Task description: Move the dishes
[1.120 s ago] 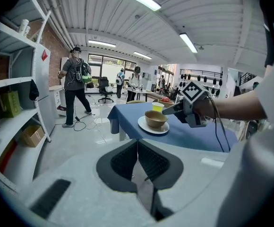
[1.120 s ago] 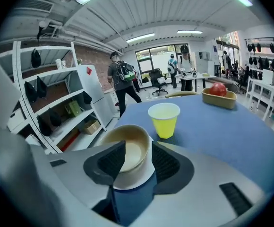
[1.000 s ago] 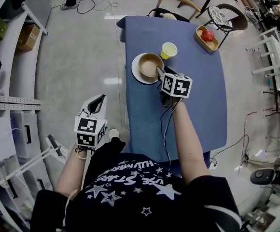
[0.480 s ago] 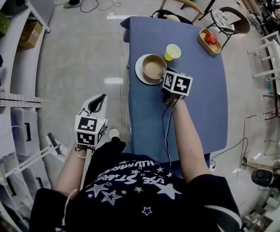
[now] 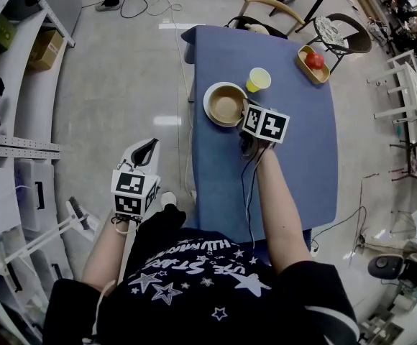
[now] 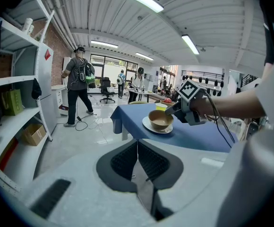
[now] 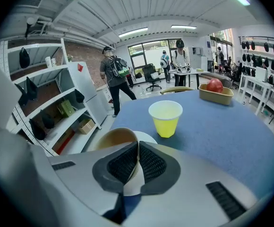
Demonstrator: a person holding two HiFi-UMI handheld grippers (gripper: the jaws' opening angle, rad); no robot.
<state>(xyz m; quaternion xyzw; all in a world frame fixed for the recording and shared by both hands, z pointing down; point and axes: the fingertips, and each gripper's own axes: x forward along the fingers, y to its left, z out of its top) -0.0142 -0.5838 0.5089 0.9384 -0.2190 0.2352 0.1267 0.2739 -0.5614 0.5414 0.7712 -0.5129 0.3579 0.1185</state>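
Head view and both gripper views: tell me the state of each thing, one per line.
left gripper: shut, empty, held off the table.
right gripper: shut on the bowl's rim.
bowl: upright on the plate.
plate: flat on the blue table.
yellow cup: upright, untouched.
wooden tray: holds a red fruit.

Blue table [image 5: 302, 157], wooden chair [image 5: 266, 2], cardboard box [image 5: 42, 51].

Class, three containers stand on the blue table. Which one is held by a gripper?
The tan bowl on the white plate: the right gripper pinches its rim. Yellow cup and fruit tray stand free.
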